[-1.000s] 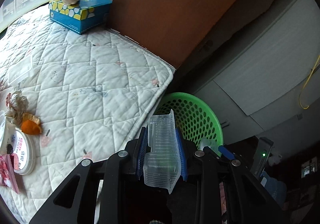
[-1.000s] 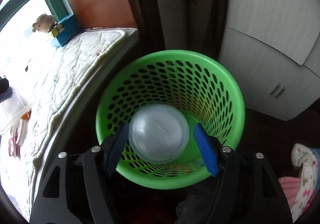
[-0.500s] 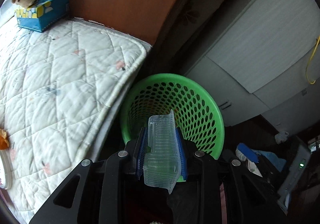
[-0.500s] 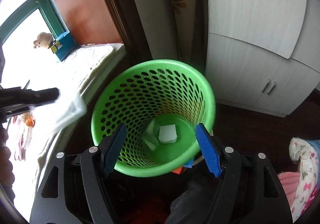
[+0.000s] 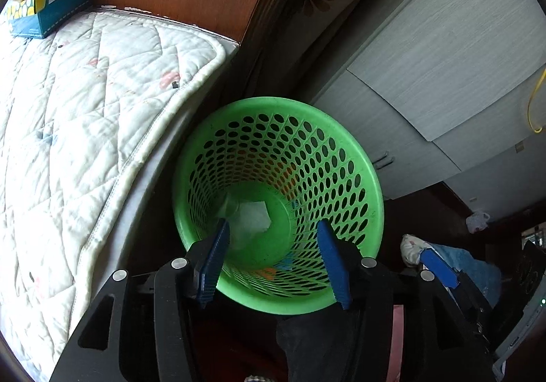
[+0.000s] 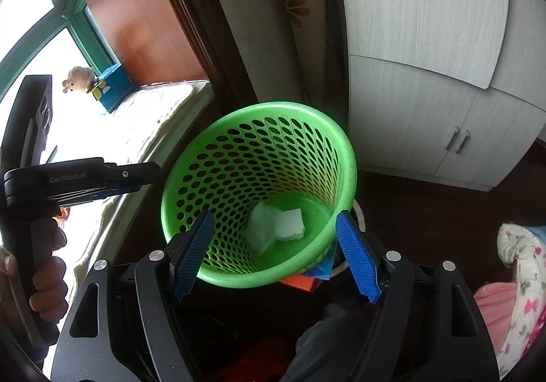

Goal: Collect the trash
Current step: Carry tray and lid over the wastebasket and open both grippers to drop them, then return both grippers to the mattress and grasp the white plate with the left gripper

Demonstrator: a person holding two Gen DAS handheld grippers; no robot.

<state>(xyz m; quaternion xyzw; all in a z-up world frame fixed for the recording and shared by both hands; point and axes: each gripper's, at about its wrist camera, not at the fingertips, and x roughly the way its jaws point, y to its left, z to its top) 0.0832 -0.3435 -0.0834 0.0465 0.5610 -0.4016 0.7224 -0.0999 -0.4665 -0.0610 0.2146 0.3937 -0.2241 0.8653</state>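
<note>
With both grippers hanging over the bin (image 5: 361, 173), nothing is pinched right now: left gripper (image 5: 274, 266) has its jaws apart, having just been opening, and there's nothing between them; right gripper (image 6: 274, 254) is also spread and empty. Trash (image 6: 276, 226) sits at the bottom of the bin, a pale crumpled wad plus a flatter white piece touching it (can't tell the material, reads as thin plastic or paper). My read: the drop step for this round is done, and any remaining trash would be back on the quilted pad (image 5: 85, 92) beside the bin, though none shows on it in these views. Handling guess: stuff of this kind is light, thin and flexible, gives under the pads, and clear plastic would be slick, so take it across a folded edge or rim where it's stiffest, not the flat face, with a modest squeeze to avoid it popping out. Bin looks like light perforated plastic, likely easy to nudge, so keep the fingers off its rim. A hand (image 6: 44, 279) holds the left tool at the edge of the right view.
</note>
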